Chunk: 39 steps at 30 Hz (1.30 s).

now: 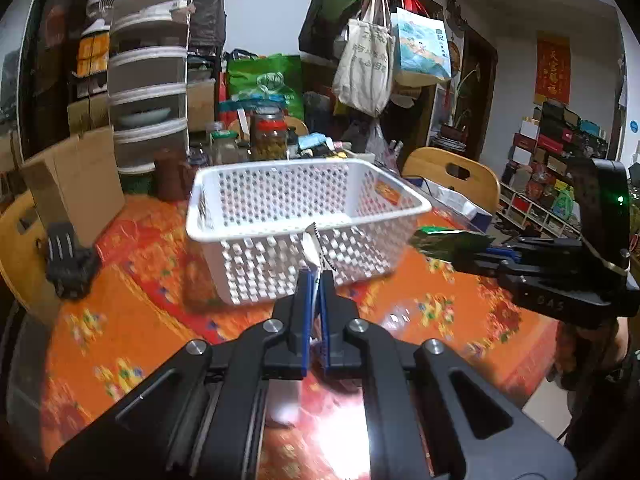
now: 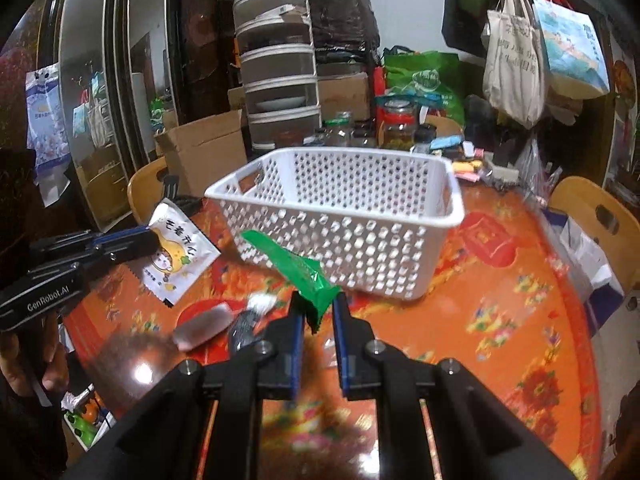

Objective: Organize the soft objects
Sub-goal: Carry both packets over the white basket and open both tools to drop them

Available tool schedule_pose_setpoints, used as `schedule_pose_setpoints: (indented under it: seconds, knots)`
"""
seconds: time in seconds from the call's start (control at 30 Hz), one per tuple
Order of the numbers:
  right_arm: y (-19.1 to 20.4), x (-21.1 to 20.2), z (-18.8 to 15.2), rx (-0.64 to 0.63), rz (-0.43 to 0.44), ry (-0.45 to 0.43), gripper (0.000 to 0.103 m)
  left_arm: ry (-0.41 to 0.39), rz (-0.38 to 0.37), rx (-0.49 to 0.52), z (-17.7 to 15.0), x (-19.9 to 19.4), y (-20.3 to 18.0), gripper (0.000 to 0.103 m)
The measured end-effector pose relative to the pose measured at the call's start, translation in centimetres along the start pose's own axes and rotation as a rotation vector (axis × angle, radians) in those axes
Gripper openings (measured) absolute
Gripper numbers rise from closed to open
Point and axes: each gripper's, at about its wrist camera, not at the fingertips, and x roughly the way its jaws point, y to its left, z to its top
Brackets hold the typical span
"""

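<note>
A white perforated basket (image 1: 296, 204) stands on the orange floral tablecloth; it also shows in the right wrist view (image 2: 352, 200). My left gripper (image 1: 317, 276) is shut on a white snack packet (image 1: 312, 246), held edge-on in front of the basket's near wall; that packet shows flat in the right wrist view (image 2: 178, 258), with the left gripper (image 2: 154, 240) at the left. My right gripper (image 2: 318, 300) is shut on a green foil packet (image 2: 298, 270), held above the table before the basket. In the left wrist view the right gripper (image 1: 486, 254) holds this green packet (image 1: 444, 242) at the right.
A pinkish packet (image 2: 204, 326) and a dark packet with a white end (image 2: 250, 316) lie on the table near the front left. Jars (image 1: 270, 134), a tiered cover (image 1: 150, 80), a cardboard box (image 1: 76, 184) and wooden chairs (image 1: 452, 172) ring the table.
</note>
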Motion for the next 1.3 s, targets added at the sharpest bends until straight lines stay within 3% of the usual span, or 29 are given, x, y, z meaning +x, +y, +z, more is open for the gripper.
schedule_pose_setpoints:
  seconds: [0.33, 0.57, 1.0, 1.3]
  knots:
    - [-2.3, 1.6, 6.9, -0.026, -0.071, -0.001, 0.012, -0.006, 0.046, -0.019, 8.1, 3.3, 2.7, 0.004]
    - [-3.8, 6.7, 10.0, -0.048, -0.126, 0.100, 0.012, 0.071, 0.087, -0.021, 12.1, 8.9, 3.5, 0.004]
    - [-5.5, 15.7, 10.9, -0.047, -0.166, 0.300, 0.012, 0.274, 0.153, -0.046, 12.5, 20.5, 4.6, 0.004]
    - [-6.1, 19.2, 10.1, -0.060, -0.201, 0.403, 0.012, 0.370, 0.165, -0.054, 11.3, 25.0, 5.6, 0.004]
